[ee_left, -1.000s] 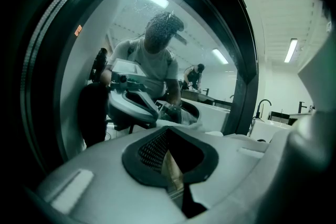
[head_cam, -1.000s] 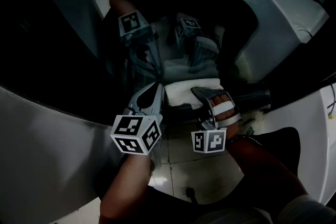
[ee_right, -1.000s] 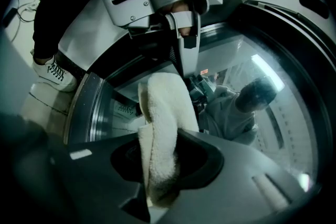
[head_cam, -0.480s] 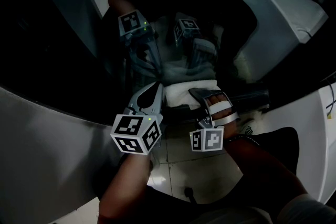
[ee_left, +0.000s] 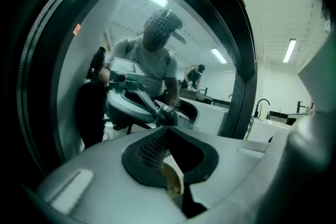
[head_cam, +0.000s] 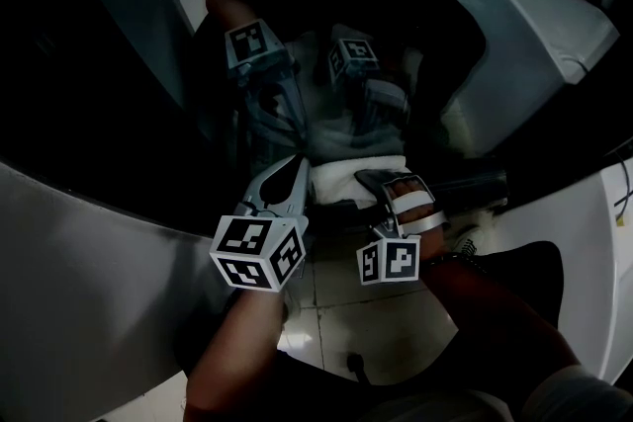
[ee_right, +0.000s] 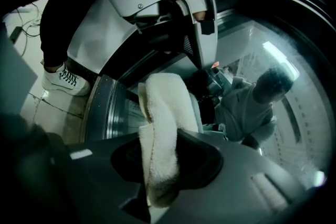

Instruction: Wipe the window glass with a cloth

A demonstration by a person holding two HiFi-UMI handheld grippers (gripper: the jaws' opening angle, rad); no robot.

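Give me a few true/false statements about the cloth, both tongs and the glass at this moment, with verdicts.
1. The right tongs are shut on the cloth. True.
2. The cloth is dark blue. False: it is white.
3. The window glass is round and reflects the person holding the grippers. True.
4. The left tongs are well clear of the cloth. False: in the head view their tips meet the cloth's left edge.
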